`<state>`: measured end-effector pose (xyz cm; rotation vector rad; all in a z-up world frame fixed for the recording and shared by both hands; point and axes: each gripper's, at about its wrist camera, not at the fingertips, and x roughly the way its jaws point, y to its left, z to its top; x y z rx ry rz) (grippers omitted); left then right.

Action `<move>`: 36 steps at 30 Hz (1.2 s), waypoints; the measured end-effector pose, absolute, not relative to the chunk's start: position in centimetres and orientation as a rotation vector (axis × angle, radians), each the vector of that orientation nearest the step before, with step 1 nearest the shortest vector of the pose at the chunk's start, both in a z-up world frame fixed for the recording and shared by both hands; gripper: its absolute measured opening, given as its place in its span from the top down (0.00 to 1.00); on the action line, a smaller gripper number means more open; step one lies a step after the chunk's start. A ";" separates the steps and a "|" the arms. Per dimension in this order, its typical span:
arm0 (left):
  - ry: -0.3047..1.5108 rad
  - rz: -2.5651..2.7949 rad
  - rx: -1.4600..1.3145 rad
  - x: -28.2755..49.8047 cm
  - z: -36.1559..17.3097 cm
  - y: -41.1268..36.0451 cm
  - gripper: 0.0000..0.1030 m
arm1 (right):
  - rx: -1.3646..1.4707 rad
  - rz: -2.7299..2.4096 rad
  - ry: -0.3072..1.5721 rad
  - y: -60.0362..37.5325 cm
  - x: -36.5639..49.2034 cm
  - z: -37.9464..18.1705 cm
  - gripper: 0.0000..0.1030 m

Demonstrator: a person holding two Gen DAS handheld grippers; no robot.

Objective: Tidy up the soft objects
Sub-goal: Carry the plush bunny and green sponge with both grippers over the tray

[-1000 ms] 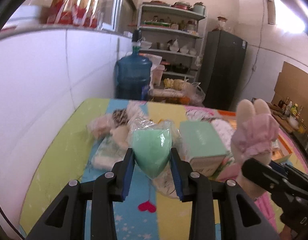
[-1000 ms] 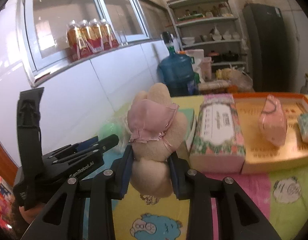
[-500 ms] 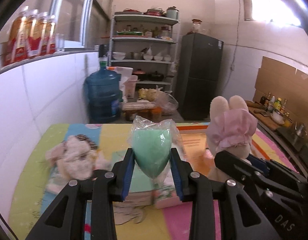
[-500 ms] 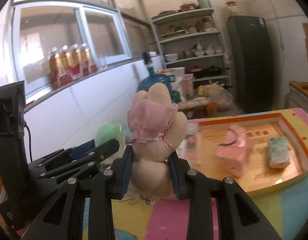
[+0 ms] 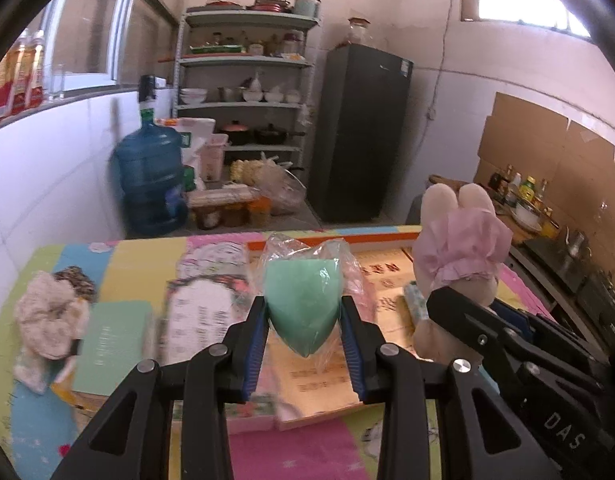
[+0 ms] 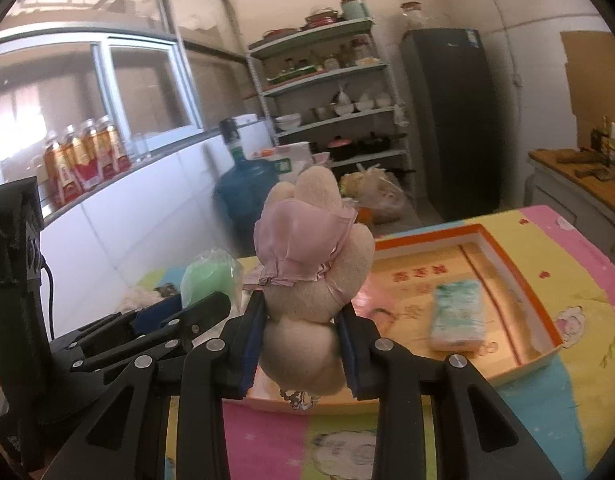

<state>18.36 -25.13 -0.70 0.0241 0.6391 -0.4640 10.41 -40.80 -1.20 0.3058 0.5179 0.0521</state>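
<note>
A: What has moved since the earlier frame?

B: Both tools have swung sideways across the table point(image 5: 127, 256), which is covered in a pastel cartoon-print mat. A second ago they faced the white tiled wall and a heap of soft items; now they face the shallow orange-rimmed cardboard tray point(image 6: 507, 264).

A: What does the left tool point(image 5: 303, 320) carry?

B: Its blue-padded jaws are closed partway on a mint-green wedge-shaped sponge in a clear plastic wrapper point(image 5: 303, 300), held above the near edge of the tray.

A: And the right tool point(image 6: 301, 320)?

B: It grips a beige plush rabbit wearing a pink frilled dress point(image 6: 307, 272), pinched around the body, ears pointing up. It is raised above the tray's near left corner.

A: How do the two tools sit relative to each other?

B: Side by side, close together, each showing in the other's view.

A: What lies in the tray?

B: A small pale green patterned pack point(image 6: 459, 316) on the tray floor. Something pink beside the rabbit is too blurred to identify.

A: What remains on the table?

B: At left, a fluffy cream and brown bundle point(image 5: 47, 320), a mint-green box point(image 5: 111, 344) and a floral tissue box point(image 5: 203, 312) just beside the tray.
</note>
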 end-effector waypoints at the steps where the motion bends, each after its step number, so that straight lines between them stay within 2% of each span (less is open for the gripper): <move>1: 0.643 -0.469 0.025 18.4 -0.9 -25.6 0.65 | 0.313 0.042 0.522 -41.5 10.4 -1.5 0.66; 22: 0.722 -0.580 0.091 19.3 -5.5 -35.7 0.65 | 0.312 -0.180 0.644 -51.6 11.5 -6.1 0.66; 36: 0.803 -0.539 0.113 21.6 -8.7 -36.9 0.65 | 0.333 -0.151 0.685 -53.0 14.1 -7.9 0.66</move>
